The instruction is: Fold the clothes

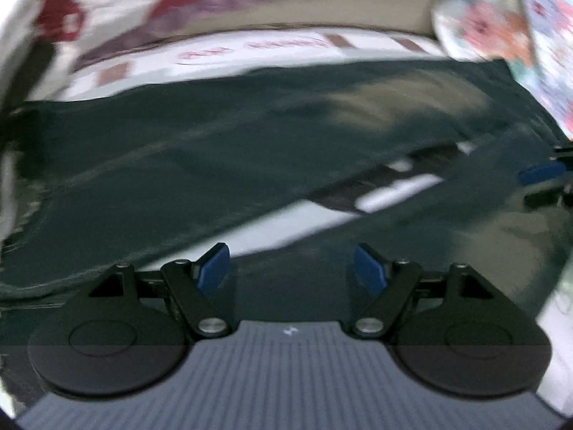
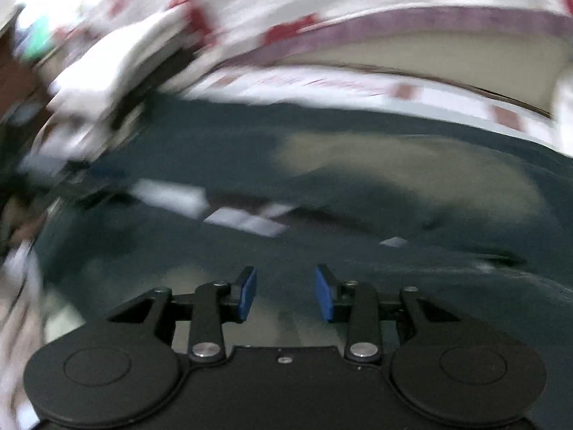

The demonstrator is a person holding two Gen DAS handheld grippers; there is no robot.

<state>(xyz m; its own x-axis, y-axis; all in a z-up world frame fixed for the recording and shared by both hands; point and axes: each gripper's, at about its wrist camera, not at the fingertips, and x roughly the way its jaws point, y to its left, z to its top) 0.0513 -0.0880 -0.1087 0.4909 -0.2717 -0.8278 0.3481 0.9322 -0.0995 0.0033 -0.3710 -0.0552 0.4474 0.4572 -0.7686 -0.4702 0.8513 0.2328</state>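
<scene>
Blue-padded left gripper (image 1: 292, 268) and right gripper (image 2: 286, 294), both spread empty, hover as we face blurred dark green cloth garment (image 1: 179, 165).

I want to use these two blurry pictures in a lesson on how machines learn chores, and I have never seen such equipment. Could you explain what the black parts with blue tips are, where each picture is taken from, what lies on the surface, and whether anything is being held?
There is no robot here. A person holds a two-finger tool in each hand, and each tool carries a wide-angle camera looking forward along its fingers. One picture comes from the left gripper, the other from the right gripper. The black parts are linkages; the blue tips are the finger pads.

Spread beneath both lies a dark green cloth garment, the clothing to be folded. It rests on a white bedsheet with red printed patterns. At the right edge of the left picture shows a floral patterned fabric.

Both grippers are open, with nothing between the pads. The blur suggests the cameras are moving.
</scene>
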